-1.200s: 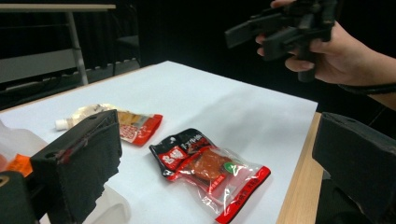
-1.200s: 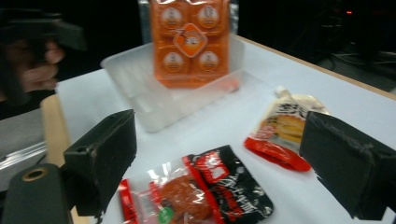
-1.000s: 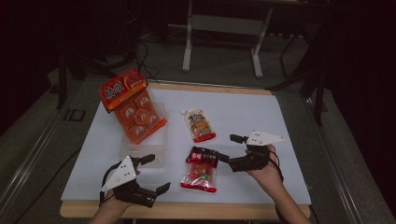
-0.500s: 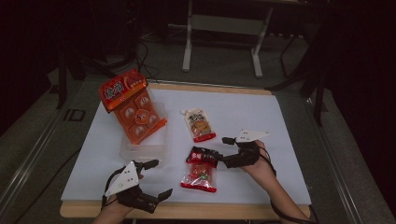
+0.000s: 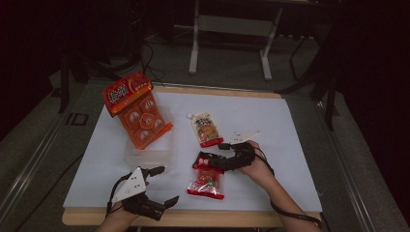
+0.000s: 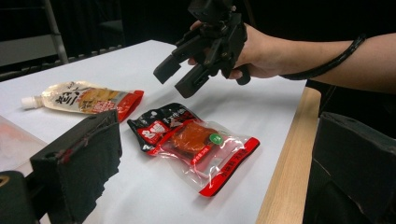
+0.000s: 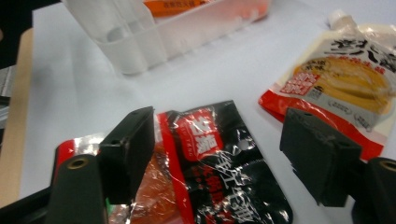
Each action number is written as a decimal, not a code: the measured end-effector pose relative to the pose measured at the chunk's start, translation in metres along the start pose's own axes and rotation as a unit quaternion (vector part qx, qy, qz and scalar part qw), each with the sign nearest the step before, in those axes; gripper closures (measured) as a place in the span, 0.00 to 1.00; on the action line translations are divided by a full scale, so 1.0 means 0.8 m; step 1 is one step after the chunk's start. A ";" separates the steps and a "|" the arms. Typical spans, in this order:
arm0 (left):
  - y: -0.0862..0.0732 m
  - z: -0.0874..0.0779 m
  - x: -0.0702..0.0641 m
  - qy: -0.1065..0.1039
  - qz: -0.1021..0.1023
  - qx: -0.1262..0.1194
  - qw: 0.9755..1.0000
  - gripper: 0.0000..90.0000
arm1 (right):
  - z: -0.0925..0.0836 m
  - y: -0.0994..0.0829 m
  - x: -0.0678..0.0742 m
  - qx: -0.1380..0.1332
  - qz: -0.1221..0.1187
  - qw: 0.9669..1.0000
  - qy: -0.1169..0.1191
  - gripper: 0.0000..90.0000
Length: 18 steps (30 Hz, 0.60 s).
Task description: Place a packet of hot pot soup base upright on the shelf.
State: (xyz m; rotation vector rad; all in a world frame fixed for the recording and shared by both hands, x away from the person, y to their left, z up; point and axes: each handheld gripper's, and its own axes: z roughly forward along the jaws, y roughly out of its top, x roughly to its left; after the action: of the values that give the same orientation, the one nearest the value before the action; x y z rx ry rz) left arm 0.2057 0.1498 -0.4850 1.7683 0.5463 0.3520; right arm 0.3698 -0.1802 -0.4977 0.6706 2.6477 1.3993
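Observation:
A red-and-black snack packet [image 5: 207, 175] [image 6: 191, 140] lies flat near the table's front edge. My right gripper [image 5: 217, 155] [image 6: 173, 81] hovers low over its black top end. In the right gripper view that end [image 7: 219, 163] lies between the gripper's [image 7: 219, 122] spread fingers, which do not touch it. The jaws have just been closing and still stand apart. A cream spouted pouch [image 5: 206, 128] [image 7: 341, 79] with a red base lies just behind the packet. My left gripper [image 5: 167, 184] rests open at the front left with nothing between its fingers.
An orange multi-pack [image 5: 138, 113] leans in a clear plastic tray [image 5: 145, 152] [image 7: 154, 37] at the left. The white mat [image 5: 270, 125] covers the table, and its wooden front edge [image 6: 285, 158] runs close to the packet. A metal stand [image 5: 229, 24] sits beyond the far edge.
My right gripper has moved left and down, from beside the packet to over its top end, and its jaws have narrowed. The left gripper has stayed where it was.

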 end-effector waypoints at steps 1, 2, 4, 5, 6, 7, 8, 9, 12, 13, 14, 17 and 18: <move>0.000 0.000 0.000 -0.001 0.001 0.001 1.000 0.02 | 0.000 -0.001 -0.001 0.004 0.003 1.000 -0.004 0.32; 0.000 0.001 0.000 -0.002 0.001 0.001 1.000 0.02 | 0.000 -0.004 -0.002 0.004 0.003 1.000 -0.003 0.32; -0.001 0.002 0.000 -0.001 0.003 0.003 1.000 0.02 | 0.001 -0.007 -0.002 0.014 0.000 1.000 -0.007 0.34; -0.001 0.003 0.000 -0.002 0.003 0.004 1.000 0.02 | 0.002 -0.008 -0.003 0.016 -0.001 1.000 -0.010 0.34; -0.001 0.003 0.000 -0.003 0.003 0.004 1.000 0.02 | 0.004 -0.008 -0.004 0.018 -0.001 1.000 -0.010 0.35; 0.000 0.004 -0.001 -0.003 0.002 0.004 1.000 0.02 | 0.005 -0.009 -0.005 0.019 -0.002 1.000 -0.010 0.35; 0.000 0.004 -0.001 -0.003 0.002 0.004 1.000 0.02 | 0.007 -0.009 -0.006 0.019 0.000 1.000 -0.010 0.36; 0.000 0.004 -0.001 -0.003 0.001 0.003 1.000 0.02 | 0.009 -0.009 -0.008 0.020 0.000 1.000 -0.011 0.36; -0.001 0.005 0.000 -0.004 0.002 0.004 1.000 0.02 | 0.015 -0.010 -0.012 0.023 0.006 1.000 -0.010 0.36; -0.001 0.005 0.000 -0.004 0.001 0.003 1.000 0.02 | 0.018 -0.011 -0.013 0.027 0.007 1.000 -0.014 0.36; -0.001 0.006 0.000 -0.004 0.000 0.003 1.000 0.02 | 0.020 -0.012 -0.015 0.030 0.008 0.999 -0.012 0.36; -0.002 0.006 0.001 -0.005 0.000 0.005 1.000 0.02 | 0.028 -0.016 -0.017 0.041 0.012 0.999 -0.012 0.36; -0.002 0.006 0.001 -0.005 -0.001 0.005 1.000 0.02 | 0.031 -0.018 -0.017 0.044 0.013 0.999 -0.012 0.36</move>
State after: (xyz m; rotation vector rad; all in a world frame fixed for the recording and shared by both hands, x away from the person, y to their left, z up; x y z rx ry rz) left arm 0.2085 0.1469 -0.4878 1.7776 0.5422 0.3397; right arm 0.3838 -0.1741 -0.5255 0.7277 2.7044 1.2777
